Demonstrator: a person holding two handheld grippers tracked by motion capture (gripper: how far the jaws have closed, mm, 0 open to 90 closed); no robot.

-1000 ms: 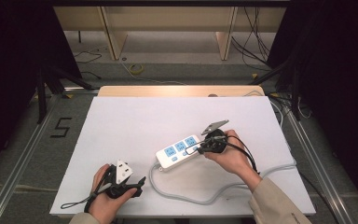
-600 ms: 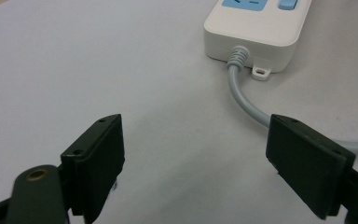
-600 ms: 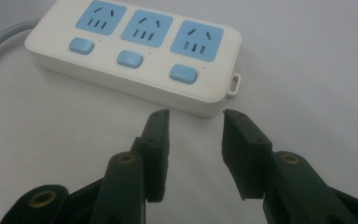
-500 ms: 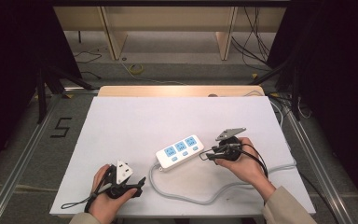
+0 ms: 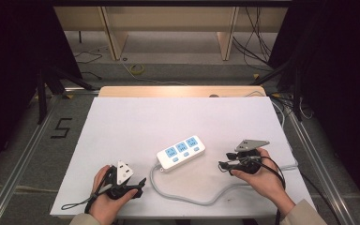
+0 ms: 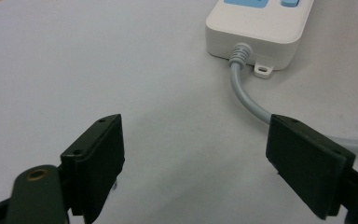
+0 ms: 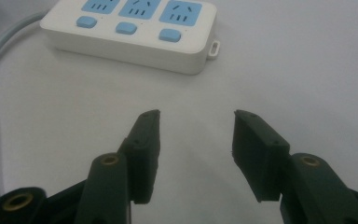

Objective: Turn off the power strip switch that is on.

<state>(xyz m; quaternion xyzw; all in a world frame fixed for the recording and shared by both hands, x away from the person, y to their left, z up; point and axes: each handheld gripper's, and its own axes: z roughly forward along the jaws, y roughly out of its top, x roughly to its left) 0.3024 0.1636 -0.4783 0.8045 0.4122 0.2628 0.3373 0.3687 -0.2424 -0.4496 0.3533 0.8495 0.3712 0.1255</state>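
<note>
Right of the power strip point(image 5: 181, 153), the right gripper point(image 5: 223, 165), jaws just opening, holds nothing; left gripper point(image 5: 139, 187) also gapes empty.

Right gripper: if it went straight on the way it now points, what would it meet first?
Probably the power strip: it lies ahead of the open right gripper, across bare white table, nothing between. Depth is hard to judge.
</note>
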